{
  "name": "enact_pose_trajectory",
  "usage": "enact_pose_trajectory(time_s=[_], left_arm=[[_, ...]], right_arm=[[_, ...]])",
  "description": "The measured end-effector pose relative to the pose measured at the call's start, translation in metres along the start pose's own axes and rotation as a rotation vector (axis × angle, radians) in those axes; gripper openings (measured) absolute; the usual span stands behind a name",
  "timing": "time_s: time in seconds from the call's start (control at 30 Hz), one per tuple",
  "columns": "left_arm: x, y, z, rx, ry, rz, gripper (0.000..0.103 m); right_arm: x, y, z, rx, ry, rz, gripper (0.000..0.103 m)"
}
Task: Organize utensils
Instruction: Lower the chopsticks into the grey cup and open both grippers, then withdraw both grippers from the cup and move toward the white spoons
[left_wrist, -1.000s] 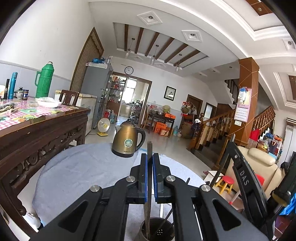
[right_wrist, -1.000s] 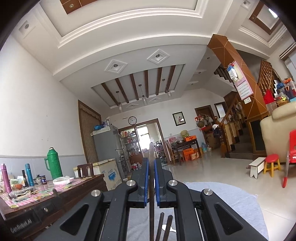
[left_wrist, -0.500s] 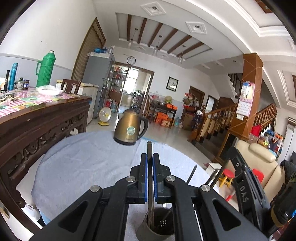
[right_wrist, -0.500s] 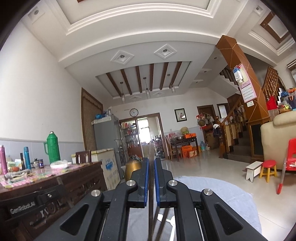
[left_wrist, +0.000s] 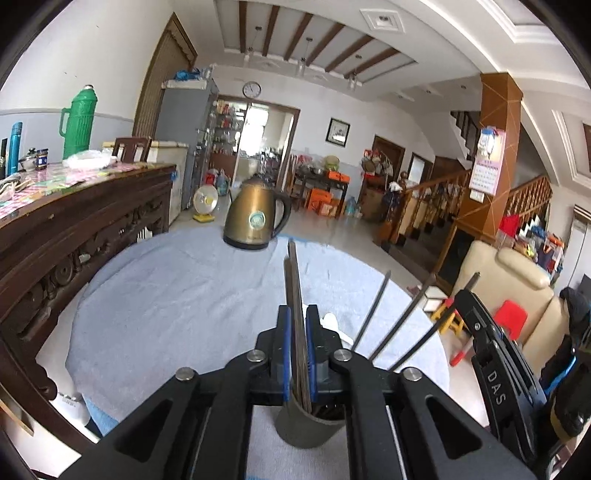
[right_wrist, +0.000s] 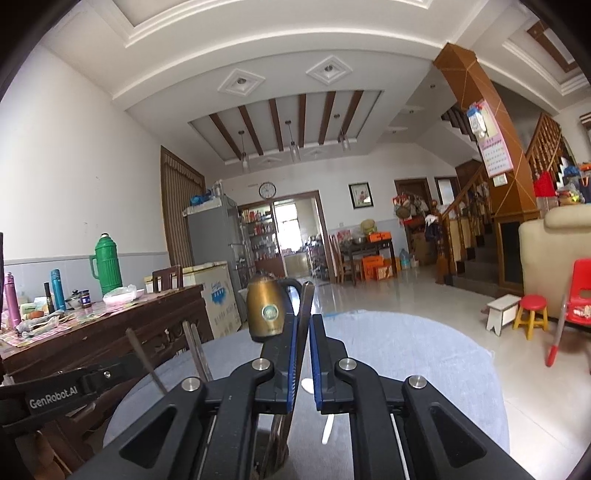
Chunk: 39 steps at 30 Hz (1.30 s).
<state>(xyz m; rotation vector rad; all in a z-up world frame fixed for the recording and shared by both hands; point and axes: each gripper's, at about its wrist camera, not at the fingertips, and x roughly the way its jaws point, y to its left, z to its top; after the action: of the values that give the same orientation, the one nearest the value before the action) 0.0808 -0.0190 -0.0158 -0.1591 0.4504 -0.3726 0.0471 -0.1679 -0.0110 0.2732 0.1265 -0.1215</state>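
Dark chopsticks pinched between the narrowly parted blue pads of the left gripper, lower ends dropping into a grey utensil cup on the blue-grey cloth, cup rim mostly hidden behind the fingers. Right of the cup, three more dark sticks leaning out, bases cut off by the gripper body. Beyond the cup, a bronze kettle; in the right view, right gripper slightly parted around one flat utensil, contact hard to make out.

Bright daylight from the far doorway; sharp frames, fisheye-bent, dark-cornered edges.
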Motion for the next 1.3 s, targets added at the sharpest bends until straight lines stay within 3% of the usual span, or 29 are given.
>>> enact_pose_trajectory(time_s=[0.03, 0.1, 0.13, 0.17, 0.23, 0.5, 0.6, 0.73, 0.87, 1.07, 1.3], left_arm=[[-0.002, 0.000, -0.002, -0.001, 0.005, 0.003, 0.014], [-0.009, -0.001, -0.005, 0.003, 0.006, 0.010, 0.028], [-0.013, -0.002, -0.007, 0.006, 0.003, 0.014, 0.033], [-0.017, -0.002, -0.008, 0.010, -0.002, 0.020, 0.039], [-0.027, -0.005, -0.013, 0.031, -0.013, 0.034, 0.041], [-0.049, -0.016, -0.024, 0.051, 0.010, 0.049, 0.056], [-0.054, -0.020, -0.026, 0.049, 0.031, 0.048, 0.065], [-0.061, -0.027, -0.027, 0.060, 0.046, 0.051, 0.069], [-0.062, -0.030, -0.030, 0.079, 0.046, 0.090, 0.082], [-0.046, -0.032, -0.035, 0.103, 0.104, 0.154, 0.082], [-0.037, -0.029, -0.038, 0.117, 0.139, 0.247, 0.082]], right_arm=[[-0.002, -0.003, 0.000, 0.004, 0.004, 0.001, 0.009], [-0.009, -0.009, 0.002, 0.014, 0.006, 0.000, 0.016], [-0.012, -0.011, 0.002, 0.020, 0.007, 0.001, 0.033], [-0.017, -0.015, 0.004, 0.032, 0.005, 0.002, 0.058], [-0.026, -0.021, 0.007, 0.049, -0.020, -0.001, 0.070], [-0.057, -0.041, 0.021, 0.029, -0.071, -0.074, 0.070], [-0.062, -0.050, 0.024, 0.051, -0.036, -0.083, 0.070], [-0.064, -0.058, 0.024, 0.068, 0.025, -0.093, 0.070], [-0.063, -0.063, 0.017, 0.072, 0.094, -0.094, 0.070], [-0.056, -0.071, 0.003, 0.097, 0.184, -0.089, 0.071], [-0.057, -0.072, 0.005, 0.084, 0.194, -0.077, 0.072]])
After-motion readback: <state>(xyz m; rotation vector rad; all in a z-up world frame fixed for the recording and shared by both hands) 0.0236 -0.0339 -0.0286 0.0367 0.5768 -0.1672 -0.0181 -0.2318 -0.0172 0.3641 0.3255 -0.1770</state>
